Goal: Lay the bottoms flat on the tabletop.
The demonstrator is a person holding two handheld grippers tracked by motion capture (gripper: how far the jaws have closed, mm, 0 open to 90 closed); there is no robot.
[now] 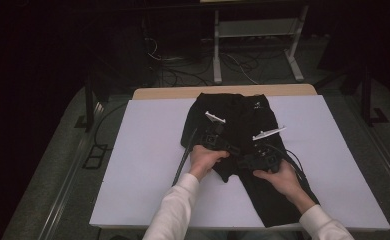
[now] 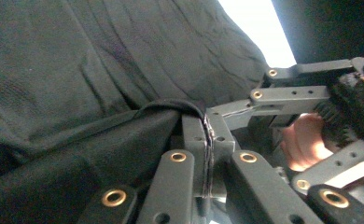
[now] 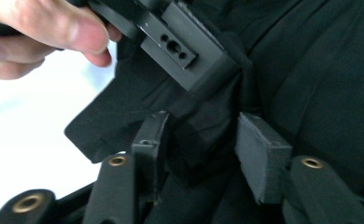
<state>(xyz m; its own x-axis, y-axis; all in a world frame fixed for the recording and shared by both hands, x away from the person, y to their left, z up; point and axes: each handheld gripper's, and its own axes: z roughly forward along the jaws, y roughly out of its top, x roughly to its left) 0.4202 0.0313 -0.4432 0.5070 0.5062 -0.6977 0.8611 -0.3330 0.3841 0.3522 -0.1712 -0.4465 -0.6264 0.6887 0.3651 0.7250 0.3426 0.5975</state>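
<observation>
A black garment [image 1: 243, 112] lies spread on the white tabletop [image 1: 143, 150], running from the far middle toward the near right. My left gripper [image 1: 229, 148] is over its near left part, and its jaws are shut on a folded hem of the black garment [image 2: 124, 70] at the left gripper [image 2: 208, 140]. My right gripper [image 1: 245, 159] sits close beside it. In the right gripper view, the right gripper [image 3: 203, 140] stands open with a bunched fold of the garment [image 3: 311, 70] between its pads [image 3: 259, 149]. The left gripper [image 3: 185, 46] and a hand [image 3: 45, 32] are just beyond.
A wooden table edge [image 1: 223, 91] shows past the white top. On the floor behind stand a white metal frame [image 1: 255, 30] and loose cables [image 1: 183, 75]. A black cable [image 1: 183, 160] trails from the left gripper across the table.
</observation>
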